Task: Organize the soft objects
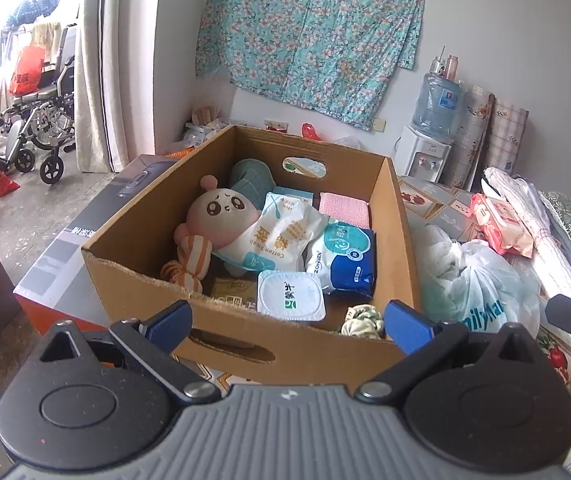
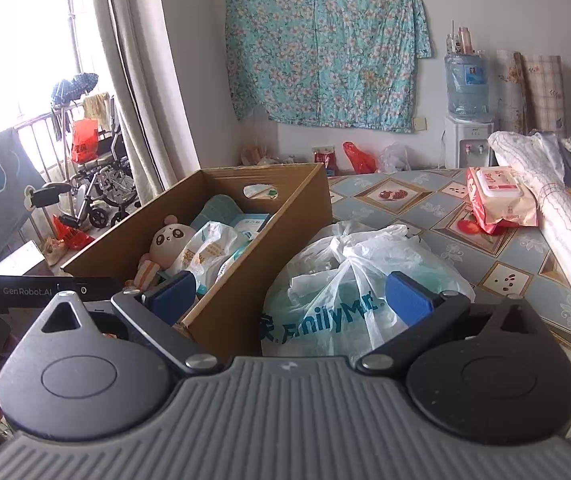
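Nearest the cameras, the left gripper (image 1: 287,318) hangs with its jaws spread wide and nothing between them, aimed down over the near wall of the cardboard box (image 1: 133,280); the right gripper (image 2: 293,294), jaws likewise wide and empty, points at the white plastic bag (image 2: 349,276) that sits just beside the box on the patterned bench (image 2: 517,248). Both seem placed this way to choose a next pick, one over the container and one over loose goods. Inside the box, close to the near wall, lie a crumpled cloth scrunchie (image 1: 361,320) and a white yogurt tub (image 1: 291,296); behind them a blue-and-white tissue pack (image 1: 345,260) and a cotton swab bag (image 1: 273,240) overlap the pink plush doll (image 1: 215,212), which leans toward the left wall. Further back lie a pink folded cloth (image 1: 345,208) and a teal soft item (image 1: 249,178). The box looks well filled, so the sorting is likely far along. Beyond the bag, a pink wet-wipes pack (image 2: 497,196) rests well apart near the rolled bedding (image 2: 557,200).
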